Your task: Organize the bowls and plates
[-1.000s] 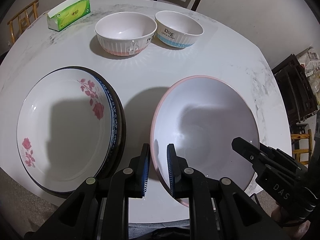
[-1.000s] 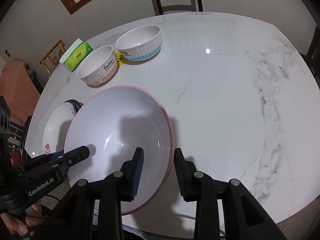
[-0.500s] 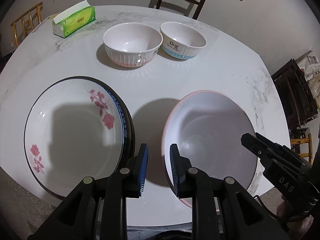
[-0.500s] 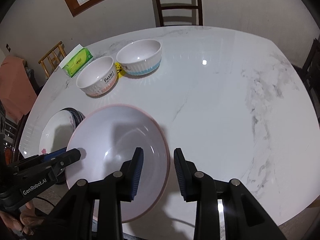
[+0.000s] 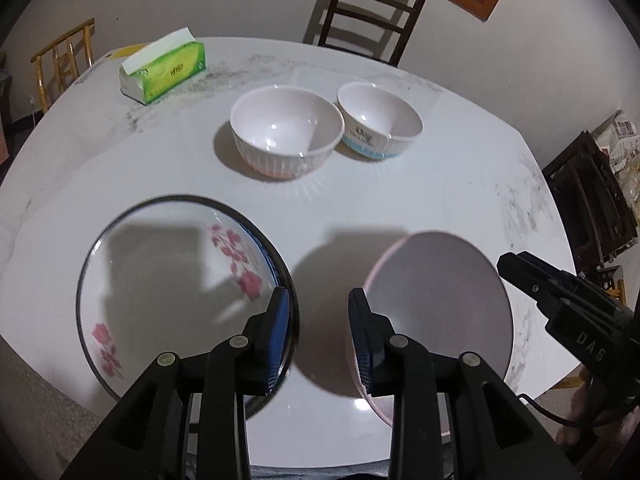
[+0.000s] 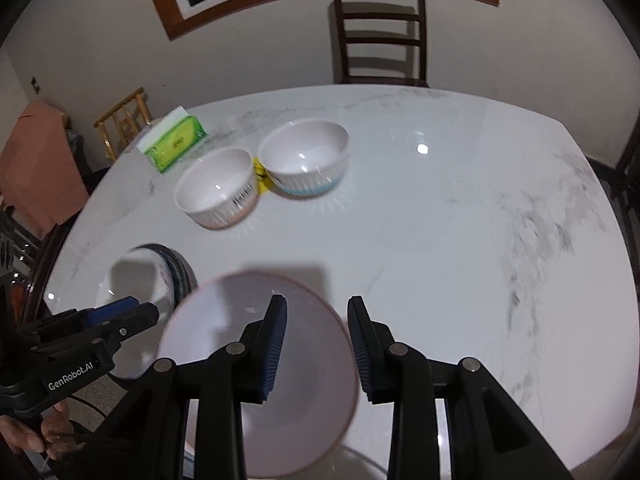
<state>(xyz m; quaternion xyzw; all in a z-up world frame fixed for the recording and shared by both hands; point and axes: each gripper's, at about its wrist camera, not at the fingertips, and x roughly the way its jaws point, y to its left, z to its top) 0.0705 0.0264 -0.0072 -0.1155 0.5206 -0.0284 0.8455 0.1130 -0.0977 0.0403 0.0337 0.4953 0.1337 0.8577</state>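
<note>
A pink-rimmed plate (image 5: 436, 300) lies at the table's near edge, also in the right wrist view (image 6: 280, 368). My left gripper (image 5: 318, 328) is open, its jaws standing beside the plate's left rim, apart from it. My right gripper (image 6: 316, 344) is open over the plate's right rim, the rim between its jaws. A floral plate (image 5: 168, 280) sits on a dark-rimmed plate stack to the left. A pink-based bowl (image 5: 286, 136) and a blue-based bowl (image 5: 378, 120) stand further back.
A green tissue box (image 5: 166, 70) stands at the table's far left. Dark wooden chairs (image 6: 380, 36) stand behind the marble table (image 6: 460, 220). A bamboo chair (image 5: 64, 60) is at the left.
Both grippers have pulled back and risen, and their jaws have opened wider. The pink-rimmed plate now looks smaller and nearer the table's front edge.
</note>
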